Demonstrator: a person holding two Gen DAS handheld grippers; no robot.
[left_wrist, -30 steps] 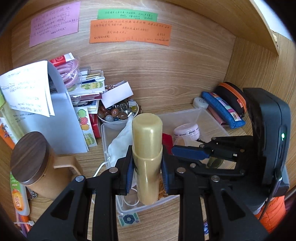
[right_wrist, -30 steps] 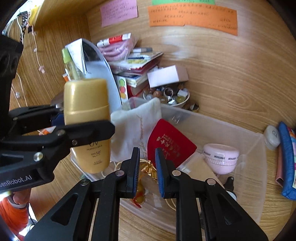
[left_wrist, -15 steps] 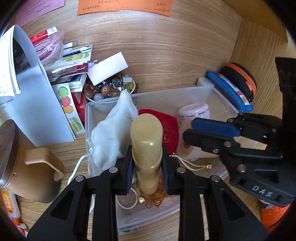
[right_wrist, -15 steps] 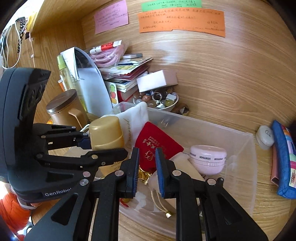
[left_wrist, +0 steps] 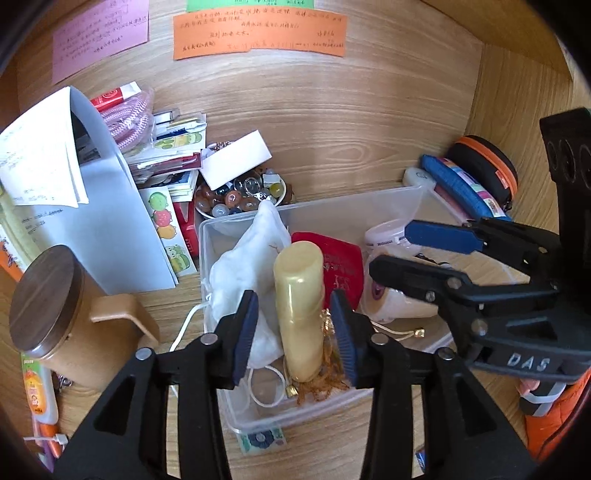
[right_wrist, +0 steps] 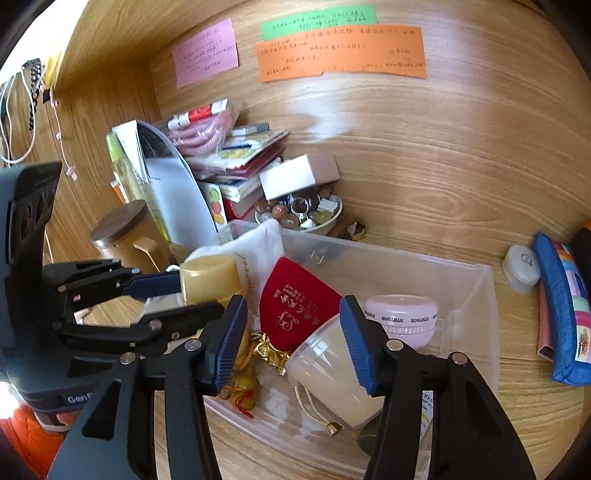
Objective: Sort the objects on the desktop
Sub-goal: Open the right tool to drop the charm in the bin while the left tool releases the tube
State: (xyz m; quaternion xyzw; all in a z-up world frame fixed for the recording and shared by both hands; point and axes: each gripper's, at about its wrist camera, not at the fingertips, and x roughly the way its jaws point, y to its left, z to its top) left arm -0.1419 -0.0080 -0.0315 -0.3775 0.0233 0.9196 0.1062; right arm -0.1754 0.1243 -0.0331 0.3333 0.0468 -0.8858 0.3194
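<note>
**Gold bottle let go inside the clear bin**

Readable writing first: "DAS" moulded on the right hand-held gripper (left_wrist: 388, 254) in the left wrist view, "GenR…" (cut off) on the body of the left hand-held gripper (left_wrist: 295, 332) in the right wrist view, "HYNTOOR" round the pink jar (right_wrist: 400, 319), gold characters on the red pouch (right_wrist: 295, 302) too small to read. Handwritten lines on the orange note (left_wrist: 258, 35), pink note (left_wrist: 99, 40) and green note (right_wrist: 319, 20), none legible.

Gold bottle (left_wrist: 299, 310) upright in the clear plastic bin (right_wrist: 476, 295) on the desk (right_wrist: 517, 424), base down among gold trinkets, white cloth bag (left_wrist: 240, 266) just to its left. Between the blue pads of the left hand-held gripper, a gap showing on each side: released, jaws having just been opening. Right hand-held gripper also spread with nothing gripped, jaws likewise just opened, a translucent cup (right_wrist: 332, 373) lying between them in the bin.

A second ago: bottle clamped and raised above the bin, right jaws nearly closed.
</note>
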